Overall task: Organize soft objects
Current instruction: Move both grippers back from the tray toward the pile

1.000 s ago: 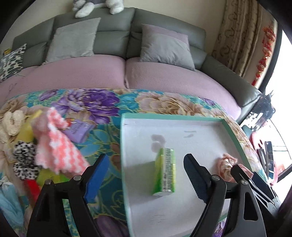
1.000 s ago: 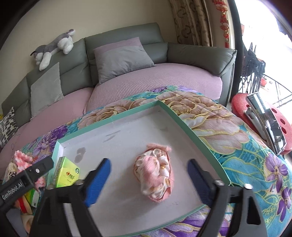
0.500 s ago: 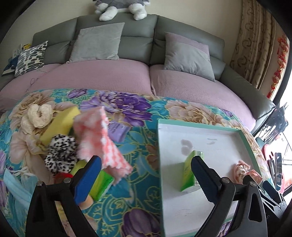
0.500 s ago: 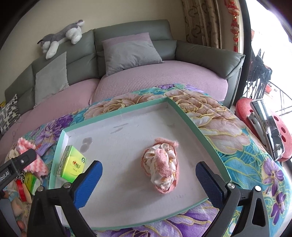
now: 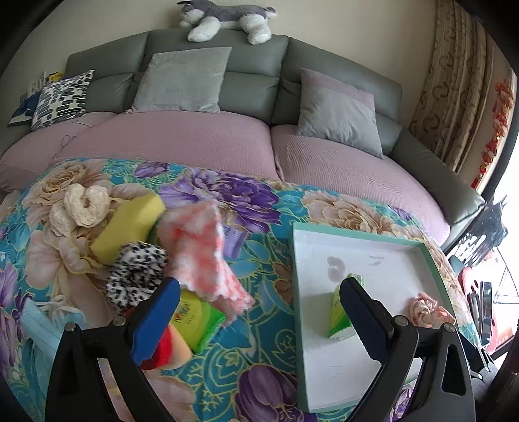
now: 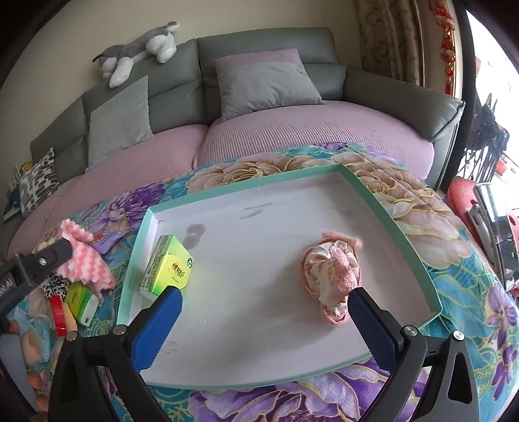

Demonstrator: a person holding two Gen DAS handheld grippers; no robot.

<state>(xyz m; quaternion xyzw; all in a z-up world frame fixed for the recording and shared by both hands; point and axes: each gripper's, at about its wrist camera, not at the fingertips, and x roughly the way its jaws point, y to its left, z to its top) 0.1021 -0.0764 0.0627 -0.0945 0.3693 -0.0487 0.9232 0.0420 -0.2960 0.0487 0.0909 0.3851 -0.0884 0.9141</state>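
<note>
Tray (image 6: 418, 250): shallow, white inside, teal rim; lies on the floral cloth (image 6: 460, 259), centre of the right wrist view, right half of the left wrist view (image 5: 433, 259).

Green tissue pack (image 6: 168, 267): inside the tray at its left wall, standing on a long edge, printed face toward the lower right of the frame; long axis runs from lower left to upper right. In the left wrist view (image 5: 339, 316) it stands partly behind the right finger.

Pink floral scrunchie (image 6: 332, 280): inside the tray, right of centre, well apart from the tissue pack; oval, long axis roughly top to bottom of the frame, its lower end just beside the right pad. Seen small at the right edge of the left wrist view (image 5: 425, 310).

Loose pile, left of the tray on the cloth: pink-and-white knitted cloth (image 5: 201, 253), draped from upper left to lower right; yellow sponge (image 5: 128, 225); black-and-white spotted scrunchie (image 5: 136, 276); cream scrunchie (image 5: 86, 203); second green tissue pack (image 5: 198, 319), under the knitted cloth's lower corner; purple packet (image 5: 233, 240).

Left gripper (image 5: 259, 313): jaws spread wide, holding nothing, above the gap between pile and tray.

Right gripper (image 6: 264, 319): jaws spread wide, holding nothing, over the tray's near half.

Background: grey sofa (image 5: 253, 81), husky plush toy (image 5: 227, 19) on its back.
</note>
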